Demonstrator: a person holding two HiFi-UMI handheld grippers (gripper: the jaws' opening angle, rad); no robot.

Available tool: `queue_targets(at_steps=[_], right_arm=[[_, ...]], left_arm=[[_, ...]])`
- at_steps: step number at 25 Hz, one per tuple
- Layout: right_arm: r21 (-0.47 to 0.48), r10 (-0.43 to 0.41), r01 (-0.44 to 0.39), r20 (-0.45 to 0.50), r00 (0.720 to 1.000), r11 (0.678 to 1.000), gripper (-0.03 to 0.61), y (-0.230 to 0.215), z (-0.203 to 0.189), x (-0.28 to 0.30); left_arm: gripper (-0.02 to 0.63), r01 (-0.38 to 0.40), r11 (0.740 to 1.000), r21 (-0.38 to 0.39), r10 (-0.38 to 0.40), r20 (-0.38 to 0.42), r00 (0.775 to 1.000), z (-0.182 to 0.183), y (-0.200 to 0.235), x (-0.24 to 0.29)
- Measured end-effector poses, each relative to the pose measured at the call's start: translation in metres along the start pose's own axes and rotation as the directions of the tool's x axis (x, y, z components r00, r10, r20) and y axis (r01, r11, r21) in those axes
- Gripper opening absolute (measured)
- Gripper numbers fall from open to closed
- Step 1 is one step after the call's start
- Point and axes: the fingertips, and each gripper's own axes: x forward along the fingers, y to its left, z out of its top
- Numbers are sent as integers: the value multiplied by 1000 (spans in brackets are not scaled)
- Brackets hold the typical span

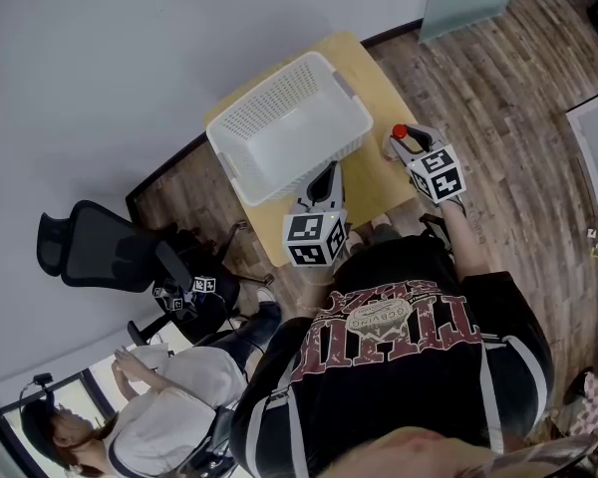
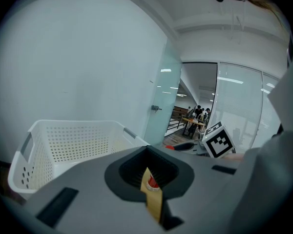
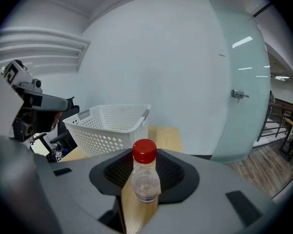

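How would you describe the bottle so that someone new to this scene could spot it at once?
On the small wooden table by the wall, look just right of the white perforated basket. There a small clear bottle stands between the right tool's jaws. Its red cap and see-through body set it apart from the big white basket.
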Motion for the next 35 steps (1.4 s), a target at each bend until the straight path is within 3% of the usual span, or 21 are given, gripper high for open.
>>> queue_targets(at_steps=[35], right_arm=[[-27, 3, -3, 7, 1000, 1000, 155, 5, -4, -12]], left_arm=[[32, 40, 999, 8, -40, -4, 999, 2, -22, 14]])
